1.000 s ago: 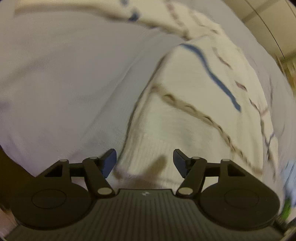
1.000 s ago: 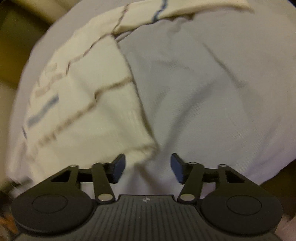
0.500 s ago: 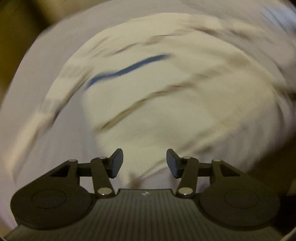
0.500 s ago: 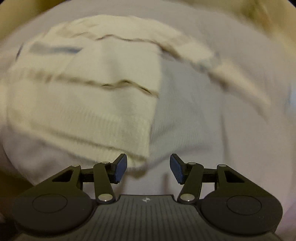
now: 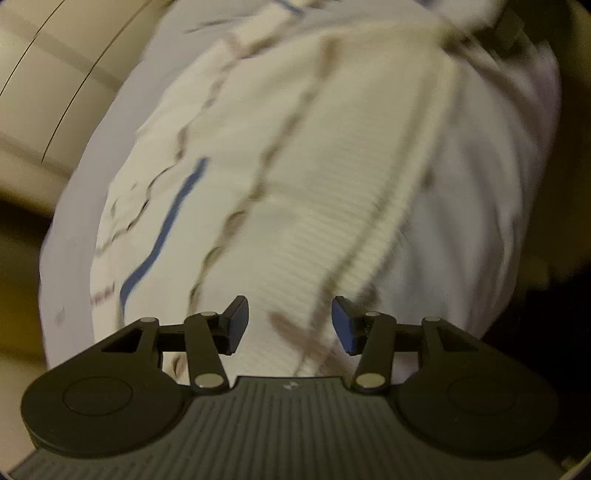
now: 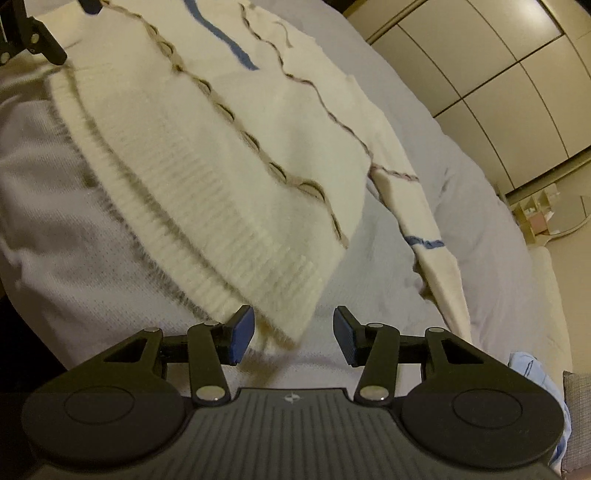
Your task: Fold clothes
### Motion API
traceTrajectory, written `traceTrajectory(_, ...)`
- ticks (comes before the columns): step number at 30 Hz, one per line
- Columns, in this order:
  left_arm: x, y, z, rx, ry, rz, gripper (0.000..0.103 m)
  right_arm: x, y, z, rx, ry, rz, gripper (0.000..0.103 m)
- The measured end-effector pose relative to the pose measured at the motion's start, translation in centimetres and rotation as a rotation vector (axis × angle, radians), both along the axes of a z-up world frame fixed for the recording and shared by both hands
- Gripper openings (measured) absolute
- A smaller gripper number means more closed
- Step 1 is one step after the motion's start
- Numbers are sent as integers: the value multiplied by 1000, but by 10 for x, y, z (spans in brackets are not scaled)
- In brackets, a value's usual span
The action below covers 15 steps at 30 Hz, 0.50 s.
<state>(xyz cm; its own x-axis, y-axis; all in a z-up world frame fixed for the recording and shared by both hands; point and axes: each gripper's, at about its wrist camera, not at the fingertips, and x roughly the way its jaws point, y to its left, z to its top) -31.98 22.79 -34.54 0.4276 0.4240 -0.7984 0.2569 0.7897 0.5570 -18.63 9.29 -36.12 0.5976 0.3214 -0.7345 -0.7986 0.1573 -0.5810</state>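
Observation:
A cream knit sweater (image 5: 295, 166) with wavy brown lines and a blue stripe lies spread on a pale bed sheet (image 5: 498, 184). My left gripper (image 5: 290, 325) hangs open over its ribbed hem, and the pads touch nothing. In the right wrist view the sweater (image 6: 221, 147) shows its hem corner at the bottom. My right gripper (image 6: 293, 334) has its jaws closing, with that corner lying between them near the left pad; neither pad presses on it. One sleeve (image 6: 424, 221) trails to the right. The left gripper (image 6: 33, 33) shows at the hem's far end.
The bed sheet (image 6: 424, 147) stretches around the sweater. Cream wardrobe doors (image 6: 498, 74) stand behind the bed. Small boxes (image 6: 535, 214) sit beyond the bed's far side. A light blue cloth (image 6: 532, 369) lies at the right edge.
Both views have rolled hard and swept along the sweater, which now lies with its ribbed hem at the fingers. Both pairs of jaws stand narrower than a second ago.

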Motion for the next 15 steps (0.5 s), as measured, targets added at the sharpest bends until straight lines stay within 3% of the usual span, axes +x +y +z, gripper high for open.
traceTrajectory(3, 1, -5, -17, 91, 23, -59, 47, 1, 2, -5, -15, -15, 9, 50)
traceTrajectory(6, 10, 5, -14, 127, -4, -14, 22, 2, 3, -11, -33, -55, 10, 48)
traceTrajectory(9, 15, 15, -4, 114, -40, 20, 26, 5, 2, -8, -18, -71, 4, 48)
traceTrajectory(10, 17, 15, -5, 115, -32, 7, 37, 5, 2, -7, -12, -70, 3, 48)
traceTrajectory(11, 18, 15, -6, 116, -24, -5, 41, 5, 2, -8, -16, -68, 7, 49)
traceTrajectory(15, 11, 4, -24, 166, 8, -103, 39, -1, 3, -20, -79, -101, 73, 52)
